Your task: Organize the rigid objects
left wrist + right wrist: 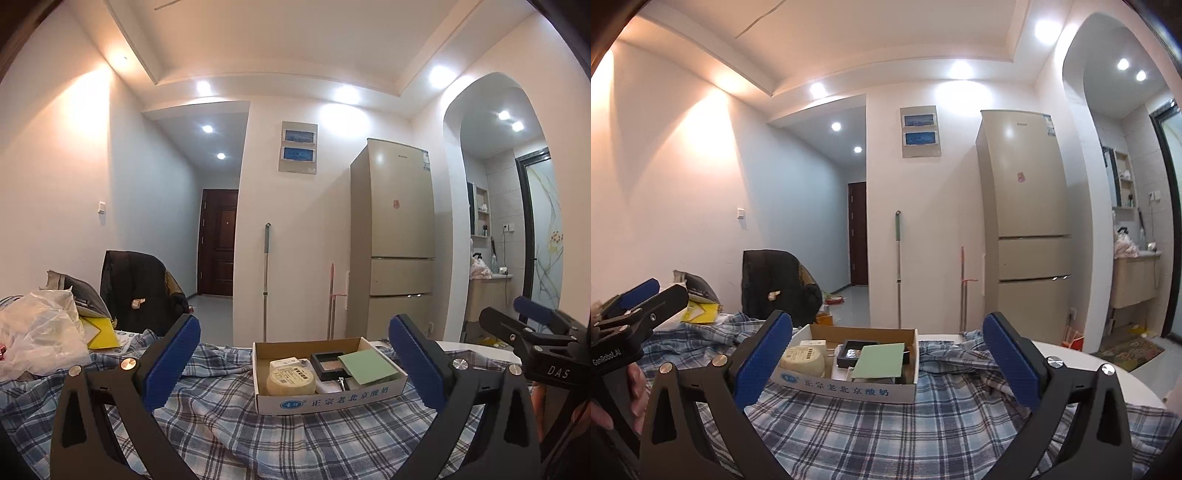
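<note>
Cardboard box [325, 400] on plaid cloth [221, 417], fridge [397, 236] behind, mop [266, 280] against wall

The right tongs [886, 354] hang wide apart above the plaid cloth [871, 424] covering the worktop [1108, 373], gripping nothing. Between their blue pads sits a shallow cardboard box [849, 386] holding a round cream tin [803, 360], a black case [855, 352] and a tilted green card [879, 360]. The left tongs [639, 299] show at the left edge.
</note>
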### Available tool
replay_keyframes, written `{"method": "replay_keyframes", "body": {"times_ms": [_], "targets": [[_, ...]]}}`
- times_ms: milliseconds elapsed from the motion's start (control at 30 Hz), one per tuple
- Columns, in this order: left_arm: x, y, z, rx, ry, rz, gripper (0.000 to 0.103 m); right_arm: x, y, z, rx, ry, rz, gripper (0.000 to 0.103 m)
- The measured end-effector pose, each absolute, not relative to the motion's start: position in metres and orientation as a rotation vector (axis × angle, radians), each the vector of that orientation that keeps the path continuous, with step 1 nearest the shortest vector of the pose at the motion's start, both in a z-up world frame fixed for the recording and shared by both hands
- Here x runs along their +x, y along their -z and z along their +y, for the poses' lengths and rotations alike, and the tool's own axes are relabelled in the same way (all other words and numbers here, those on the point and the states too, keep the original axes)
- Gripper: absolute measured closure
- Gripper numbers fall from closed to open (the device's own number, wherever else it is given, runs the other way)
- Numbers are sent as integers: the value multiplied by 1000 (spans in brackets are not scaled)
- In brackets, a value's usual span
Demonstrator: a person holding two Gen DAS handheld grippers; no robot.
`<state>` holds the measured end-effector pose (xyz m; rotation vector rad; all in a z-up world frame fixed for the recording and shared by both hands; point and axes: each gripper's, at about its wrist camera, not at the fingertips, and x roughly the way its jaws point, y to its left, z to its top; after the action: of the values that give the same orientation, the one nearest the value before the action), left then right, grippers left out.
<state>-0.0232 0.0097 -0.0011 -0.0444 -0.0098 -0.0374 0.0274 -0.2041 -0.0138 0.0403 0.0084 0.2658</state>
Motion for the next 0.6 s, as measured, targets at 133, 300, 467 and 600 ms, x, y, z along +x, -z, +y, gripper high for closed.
{"method": "replay_keyframes", "body": {"times_ms": [133, 300, 467, 600], "targets": [[-26, 1, 7, -25, 37, -13, 0, 21, 13, -198, 6, -245, -17, 0], [-26, 0, 2, 1, 66, -10, 0, 23, 13, -201, 14, -232, -5, 0], [-26, 0, 2, 3, 60, -8, 0, 23, 13, -202, 12, -228, -9, 0], [-20, 0, 7, -17, 37, 20, 0, 22, 13, -202, 7, -225, -14, 0]]}}
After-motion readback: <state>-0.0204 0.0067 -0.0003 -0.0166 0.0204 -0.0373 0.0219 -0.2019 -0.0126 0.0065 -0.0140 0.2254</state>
